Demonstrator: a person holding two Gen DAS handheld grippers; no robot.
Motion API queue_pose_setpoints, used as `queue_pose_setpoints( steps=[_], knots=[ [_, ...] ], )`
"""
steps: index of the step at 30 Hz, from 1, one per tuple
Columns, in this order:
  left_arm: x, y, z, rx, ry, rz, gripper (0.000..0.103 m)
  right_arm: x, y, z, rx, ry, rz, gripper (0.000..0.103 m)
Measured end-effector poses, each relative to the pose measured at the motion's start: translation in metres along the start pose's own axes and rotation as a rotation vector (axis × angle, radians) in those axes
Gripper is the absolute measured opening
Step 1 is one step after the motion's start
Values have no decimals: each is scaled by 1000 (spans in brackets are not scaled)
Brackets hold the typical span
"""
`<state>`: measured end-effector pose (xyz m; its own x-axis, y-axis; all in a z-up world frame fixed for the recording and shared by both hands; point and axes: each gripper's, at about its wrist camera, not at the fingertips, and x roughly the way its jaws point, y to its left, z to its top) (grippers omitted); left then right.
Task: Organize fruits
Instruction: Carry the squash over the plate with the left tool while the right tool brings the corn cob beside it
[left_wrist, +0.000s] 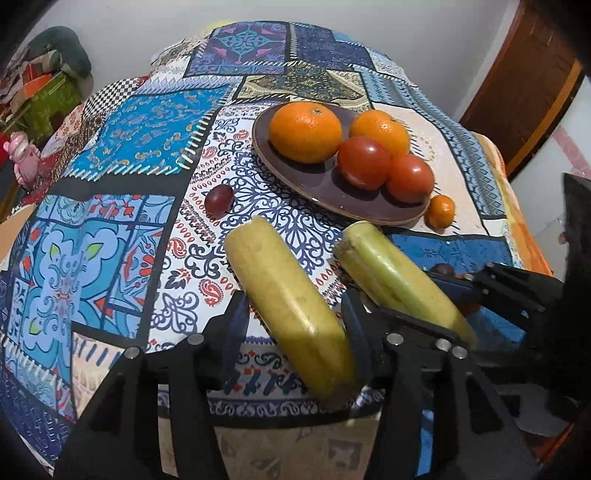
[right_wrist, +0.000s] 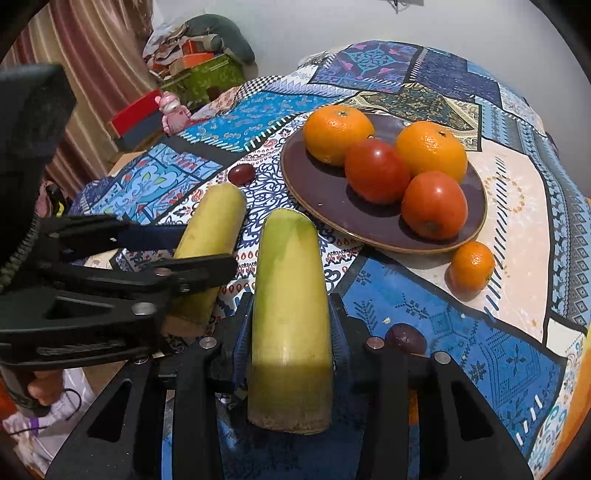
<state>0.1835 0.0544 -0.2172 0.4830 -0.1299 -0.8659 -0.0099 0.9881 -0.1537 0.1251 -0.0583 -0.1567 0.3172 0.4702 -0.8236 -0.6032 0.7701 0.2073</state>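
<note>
Right tongs (right_wrist: 291, 325) grip a banana piece (right_wrist: 291, 295), its near end shadowed.

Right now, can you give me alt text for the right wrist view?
The right tongs grip a yellow-green banana piece pointing toward a brown plate holding two oranges and two tomatoes. The left tongs hold a second banana piece alongside, over a patterned tablecloth.

A glossy glazed plate (right_wrist: 317, 199) is seen on printed matt cloth (right_wrist: 461, 332). Shiny smooth skins are shown by the tomatoes (right_wrist: 376, 171); matt black plastic forms the fingers (right_wrist: 338, 325).
</note>
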Motion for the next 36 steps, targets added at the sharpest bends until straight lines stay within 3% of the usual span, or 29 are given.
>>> queue_pose_setpoints(
  steps=[7, 26, 36],
  knots=[
    [4, -7, -1, 62, -1, 74, 33, -12, -7, -4, 41, -19, 21, 36],
    [6, -4, 10, 91, 26, 73, 33, -47, -30, 23, 88, -126, -21, 36],
    [-23, -4, 39, 94, -60, 79, 33, -47, -45, 57, 96, -173, -55, 36]
  ],
)
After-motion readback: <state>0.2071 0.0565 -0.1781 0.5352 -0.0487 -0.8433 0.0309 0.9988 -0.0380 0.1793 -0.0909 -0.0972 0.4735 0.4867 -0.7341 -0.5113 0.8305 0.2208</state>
